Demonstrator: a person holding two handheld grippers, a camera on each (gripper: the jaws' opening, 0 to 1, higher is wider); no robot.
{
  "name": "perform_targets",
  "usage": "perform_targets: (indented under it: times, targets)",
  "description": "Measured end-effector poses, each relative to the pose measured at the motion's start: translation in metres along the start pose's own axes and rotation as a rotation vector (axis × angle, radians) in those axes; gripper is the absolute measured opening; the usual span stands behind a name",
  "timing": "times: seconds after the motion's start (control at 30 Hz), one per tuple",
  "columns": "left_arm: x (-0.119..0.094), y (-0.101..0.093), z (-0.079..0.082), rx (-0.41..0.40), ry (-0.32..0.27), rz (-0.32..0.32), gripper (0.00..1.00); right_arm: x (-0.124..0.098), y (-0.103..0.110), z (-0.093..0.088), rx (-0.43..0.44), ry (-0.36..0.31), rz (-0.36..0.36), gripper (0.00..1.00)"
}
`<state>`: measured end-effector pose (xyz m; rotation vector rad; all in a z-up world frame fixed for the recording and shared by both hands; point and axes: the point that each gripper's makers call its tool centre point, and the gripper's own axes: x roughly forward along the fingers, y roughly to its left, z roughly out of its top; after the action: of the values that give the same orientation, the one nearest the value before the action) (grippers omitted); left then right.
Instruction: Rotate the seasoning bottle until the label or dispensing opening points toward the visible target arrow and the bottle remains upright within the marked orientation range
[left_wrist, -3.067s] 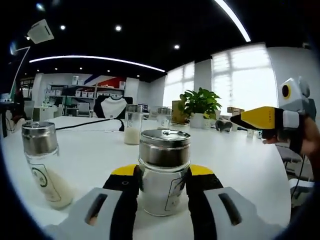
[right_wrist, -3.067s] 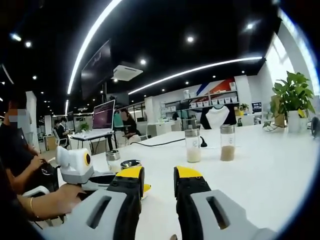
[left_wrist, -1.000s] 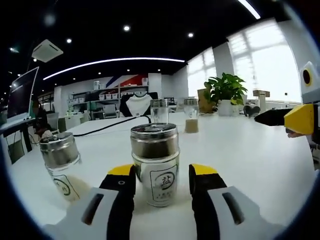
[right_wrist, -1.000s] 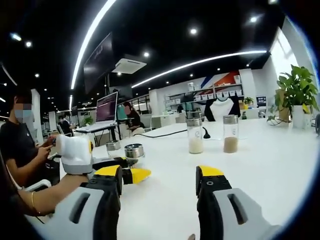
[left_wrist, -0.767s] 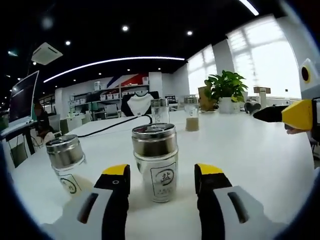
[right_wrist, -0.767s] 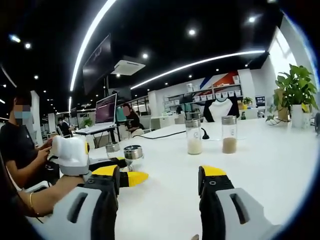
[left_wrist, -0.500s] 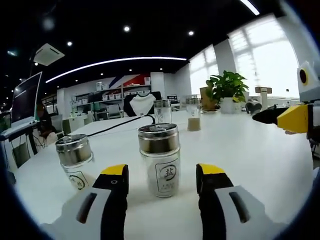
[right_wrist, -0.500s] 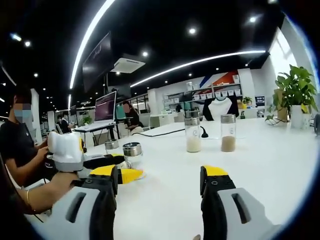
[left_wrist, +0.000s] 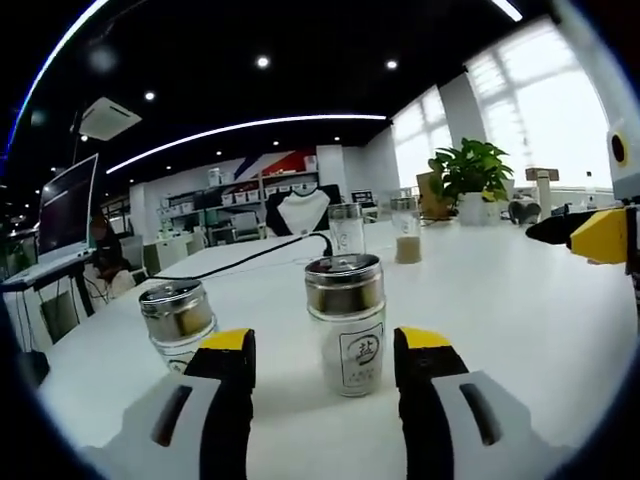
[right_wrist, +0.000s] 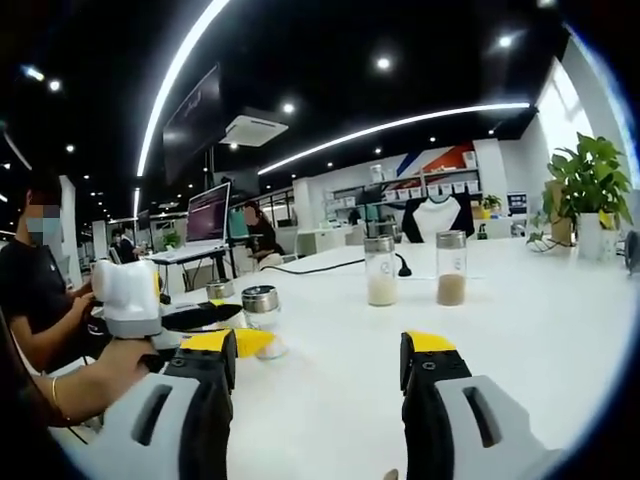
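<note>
In the left gripper view the left gripper (left_wrist: 325, 350) has its jaws spread wide, touching nothing; the seasoning bottle (left_wrist: 346, 322) stands upright on the white surface (left_wrist: 500, 310) just beyond the jaw tips, between them, its label turned toward the camera. A second capped bottle (left_wrist: 178, 323) stands to its left, partly behind the left jaw, and two taller jars (left_wrist: 375, 230) stand far back beside a black cable (left_wrist: 250, 257). The right gripper's yellow tip (left_wrist: 600, 235) enters from the right. In the right gripper view the right gripper (right_wrist: 318, 355) is also spread apart and empty; the left gripper shows at the left, held in a person's hand (right_wrist: 120, 360), with the two bottles near its tip. That view adds a seated person (right_wrist: 40, 290), a laptop (right_wrist: 208, 215) and a wall screen (right_wrist: 195, 125). Both show a potted plant (left_wrist: 470, 175), shelves and ceiling light strips.
</note>
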<state>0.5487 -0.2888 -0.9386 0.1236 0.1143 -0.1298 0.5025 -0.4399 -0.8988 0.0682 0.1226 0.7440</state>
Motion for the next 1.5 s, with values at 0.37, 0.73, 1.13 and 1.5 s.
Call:
perform_targets:
  times: [0.37,0.73,1.13,1.5]
  targets:
    - [-0.005,0.009,-0.004,-0.022,0.003,0.050,0.61,0.000,-0.002,-0.005,0.007,0.012,0.003,0.67]
    - [-0.005,-0.004,0.005,-0.049,-0.035,0.025,0.77,0.001,-0.001,-0.006,0.009,0.020,0.019,0.68]
    - [-0.004,-0.014,0.014,-0.059,-0.071,0.000,0.84,-0.004,-0.005,0.002,0.012,-0.017,0.005,0.73]
    - [0.008,-0.013,0.017,-0.053,-0.061,-0.002,0.81,-0.011,-0.012,0.000,0.020,-0.015,-0.010,0.73]
